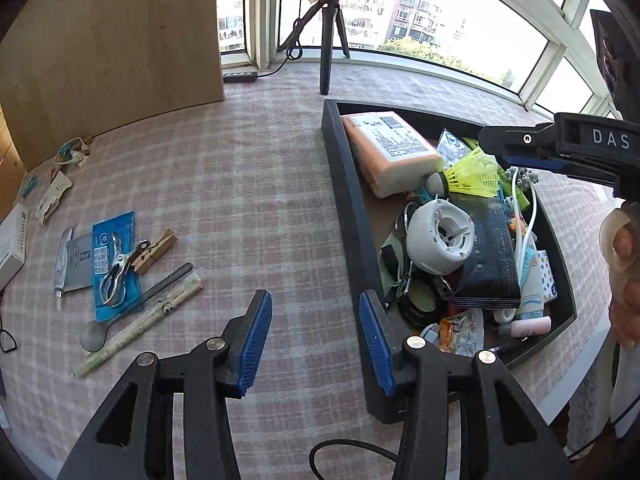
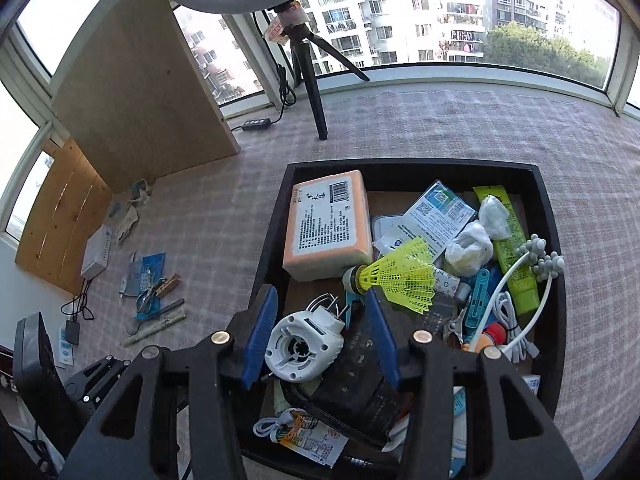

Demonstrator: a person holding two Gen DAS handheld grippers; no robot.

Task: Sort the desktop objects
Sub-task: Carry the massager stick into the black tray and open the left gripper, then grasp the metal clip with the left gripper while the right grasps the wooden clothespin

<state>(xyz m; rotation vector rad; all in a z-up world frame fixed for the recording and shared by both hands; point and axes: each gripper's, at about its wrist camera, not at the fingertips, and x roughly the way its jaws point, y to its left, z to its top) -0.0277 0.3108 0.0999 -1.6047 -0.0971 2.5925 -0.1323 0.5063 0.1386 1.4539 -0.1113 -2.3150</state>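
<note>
A black tray (image 1: 348, 200) (image 2: 272, 240) holds many jumbled objects: an orange tissue pack (image 1: 390, 150) (image 2: 328, 224), a yellow shuttlecock (image 1: 472, 174) (image 2: 400, 276), and a white round plug device (image 1: 438, 240) (image 2: 304, 346). My left gripper (image 1: 316, 340) is open and empty over the tablecloth beside the tray's left wall. My right gripper (image 2: 320, 336) is open above the tray, its pads either side of the white device without touching it; it also shows in the left wrist view (image 1: 520, 148).
Sorted items lie on the cloth at left: a blue packet (image 1: 114, 264), a metal clip (image 1: 120, 268), a wooden clothespin (image 1: 156, 254), pens (image 1: 140, 326) and a white box (image 1: 12, 244). A wooden board (image 1: 112, 40) and a tripod (image 1: 328, 40) stand behind.
</note>
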